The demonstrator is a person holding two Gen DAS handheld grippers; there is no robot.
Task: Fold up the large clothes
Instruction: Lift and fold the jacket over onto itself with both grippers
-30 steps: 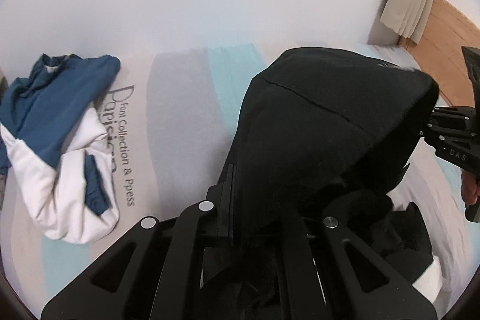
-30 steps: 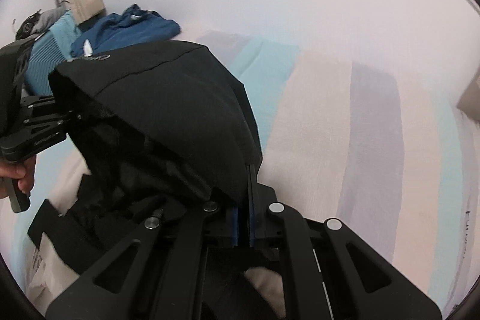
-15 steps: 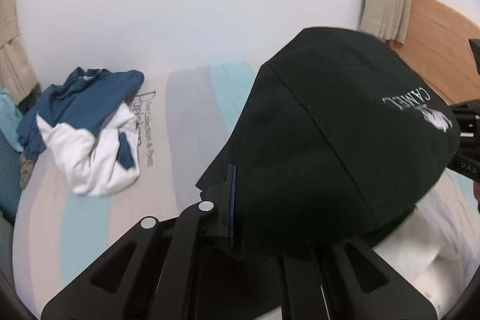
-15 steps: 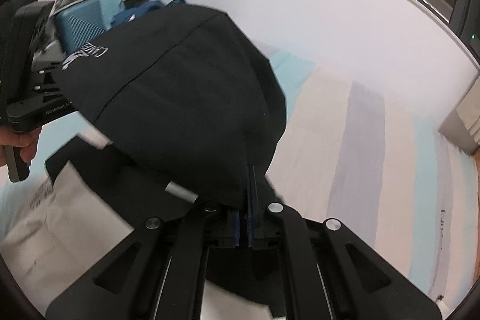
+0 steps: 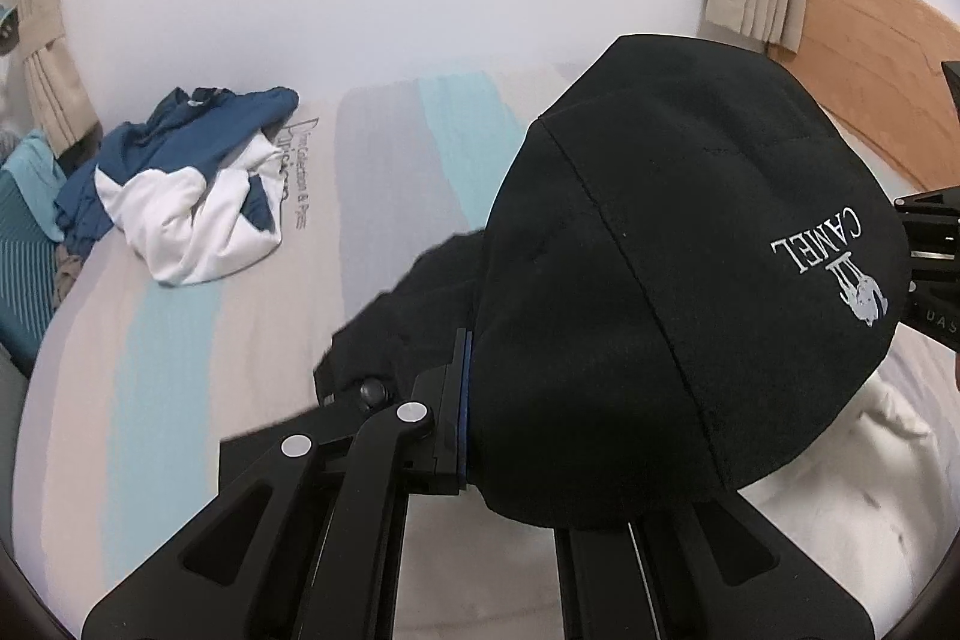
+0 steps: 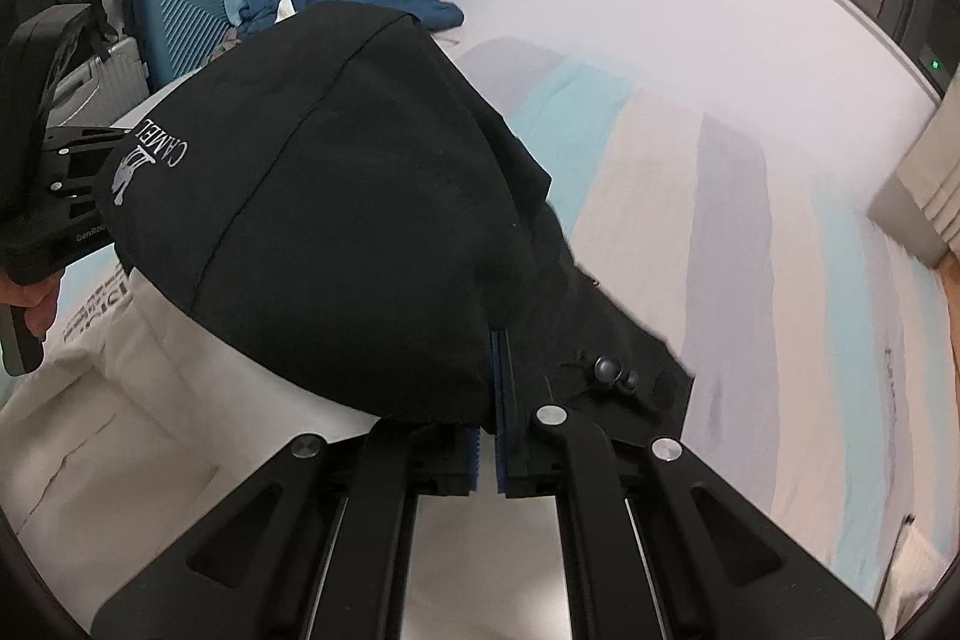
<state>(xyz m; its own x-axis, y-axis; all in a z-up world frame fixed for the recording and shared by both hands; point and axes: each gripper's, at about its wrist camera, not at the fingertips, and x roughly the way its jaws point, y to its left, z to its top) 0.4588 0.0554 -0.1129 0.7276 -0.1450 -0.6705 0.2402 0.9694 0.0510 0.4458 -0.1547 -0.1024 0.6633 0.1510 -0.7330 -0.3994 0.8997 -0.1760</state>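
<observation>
Left wrist view: left gripper (image 5: 465, 418) fingers pinched tight on the black jacket (image 5: 690, 292), which fills centre-right of the frame above the striped bed (image 5: 384, 196); blue-and-white garment (image 5: 192, 184) upper left. Right wrist view: right gripper (image 6: 487, 436) fingers likewise clamped on jacket hem (image 6: 360, 220), centre-left. Judgement: keep both grips level, fabric taut, lower evenly.

I read "CAMEL" in white letters, with a small animal logo beside it, on the black garment (image 5: 690, 280). On the striped bedsheet (image 5: 372, 196) I see printed dark words, partly "Collection & Press". The other gripper's body shows "GenRob", cut off.
</observation>
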